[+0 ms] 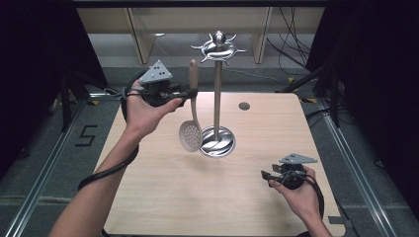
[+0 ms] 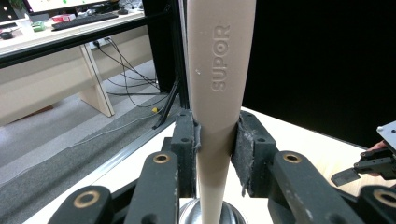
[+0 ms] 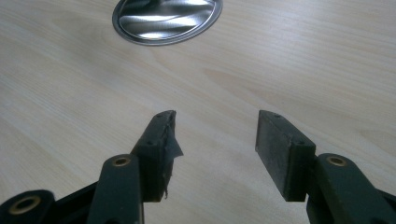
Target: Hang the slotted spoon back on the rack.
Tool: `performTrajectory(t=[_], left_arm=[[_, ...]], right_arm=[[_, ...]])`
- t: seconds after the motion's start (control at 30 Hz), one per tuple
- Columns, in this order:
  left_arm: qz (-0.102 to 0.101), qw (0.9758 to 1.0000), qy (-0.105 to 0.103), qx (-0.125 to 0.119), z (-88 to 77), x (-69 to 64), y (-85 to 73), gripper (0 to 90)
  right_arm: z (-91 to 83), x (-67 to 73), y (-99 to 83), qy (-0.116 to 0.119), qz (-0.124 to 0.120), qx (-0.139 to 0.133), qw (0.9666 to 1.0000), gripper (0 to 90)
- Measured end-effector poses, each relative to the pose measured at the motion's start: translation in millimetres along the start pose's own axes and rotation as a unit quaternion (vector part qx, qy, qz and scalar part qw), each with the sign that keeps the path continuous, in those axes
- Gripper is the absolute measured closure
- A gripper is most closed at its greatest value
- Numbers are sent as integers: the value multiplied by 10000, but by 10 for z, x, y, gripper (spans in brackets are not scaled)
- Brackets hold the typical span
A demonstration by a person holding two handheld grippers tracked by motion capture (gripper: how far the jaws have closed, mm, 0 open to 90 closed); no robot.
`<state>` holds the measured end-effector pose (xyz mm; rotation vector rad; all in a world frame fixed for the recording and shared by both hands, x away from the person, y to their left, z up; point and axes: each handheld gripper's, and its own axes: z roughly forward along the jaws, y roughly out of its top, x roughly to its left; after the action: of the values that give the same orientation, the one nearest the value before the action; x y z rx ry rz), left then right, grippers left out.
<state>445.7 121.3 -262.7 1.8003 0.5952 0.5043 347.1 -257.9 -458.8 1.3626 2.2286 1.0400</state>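
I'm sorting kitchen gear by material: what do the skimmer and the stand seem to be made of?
Skimmer: the handle looks like matte beige plastic or silicone, judging by the moulded raised lettering in the left gripper view; the perforated head looks pale, material unclear. Stand: probably polished steel, since its round base mirrors the light and the pole and top hooks shine. The left tongs clamp the handle.

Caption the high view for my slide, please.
Left hand-held gripper holds a skimmer beside the rack; right one open.
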Motion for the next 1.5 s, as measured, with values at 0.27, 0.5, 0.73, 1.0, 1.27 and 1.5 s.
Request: performTrajectory(t=[0.27,0.5,0.73,1.0,1.27,1.5], left_arm=[[-23,10000,10,43,47,-6,21,704],[-41,10000,16,53,73,3,39,703],[-49,10000,14,82,97,10,55,703],[-46,9999,0,127,135,-2,81,703],[-99,9998,-17,177,187,10,69,703],[-112,9997,-23,195,236,13,74,702]], right_arm=[[1,1,-2,48,42,19,10000,480],[1,10,-4,9,64,11,10000,479],[3,18,-4,5,94,37,9999,479],[1,17,-4,3,89,34,10000,478],[2,17,-5,9,92,38,10000,478],[4,16,-6,13,70,23,10000,478]])
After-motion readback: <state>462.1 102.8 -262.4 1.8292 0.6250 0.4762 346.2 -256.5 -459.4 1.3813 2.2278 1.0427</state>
